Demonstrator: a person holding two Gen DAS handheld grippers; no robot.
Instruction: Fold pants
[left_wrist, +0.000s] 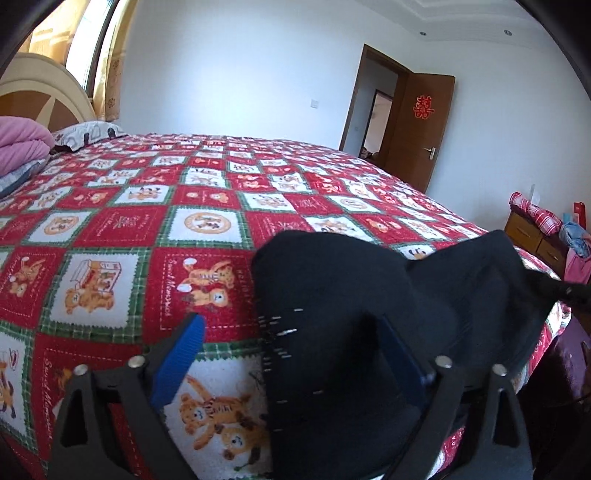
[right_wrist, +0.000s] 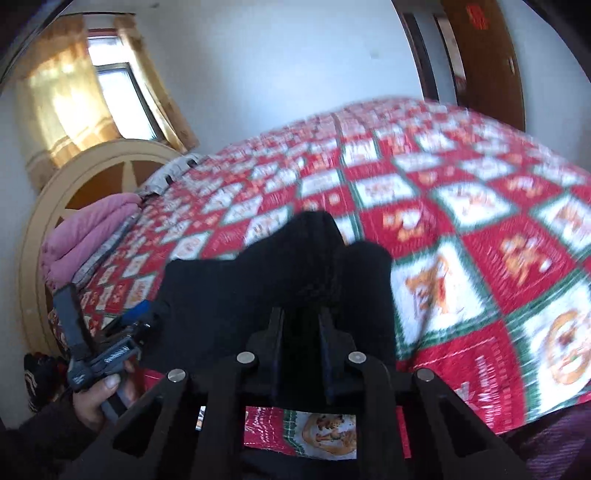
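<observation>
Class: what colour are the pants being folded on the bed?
Plain black pants, seen best in the left wrist view against the red patchwork bedspread.

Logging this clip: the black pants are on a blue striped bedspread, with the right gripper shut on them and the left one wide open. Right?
One detail is off: the bedspread is a red, white and green teddy-bear patchwork, not blue striped, as the left wrist view shows. The rest holds: the right gripper is shut on the black pants, and the left gripper is open.

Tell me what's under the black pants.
Under the pants lies the red teddy-bear quilt, showing all round them. The left gripper has one finger under the cloth. Whatever else the pants cover is hidden.
</observation>
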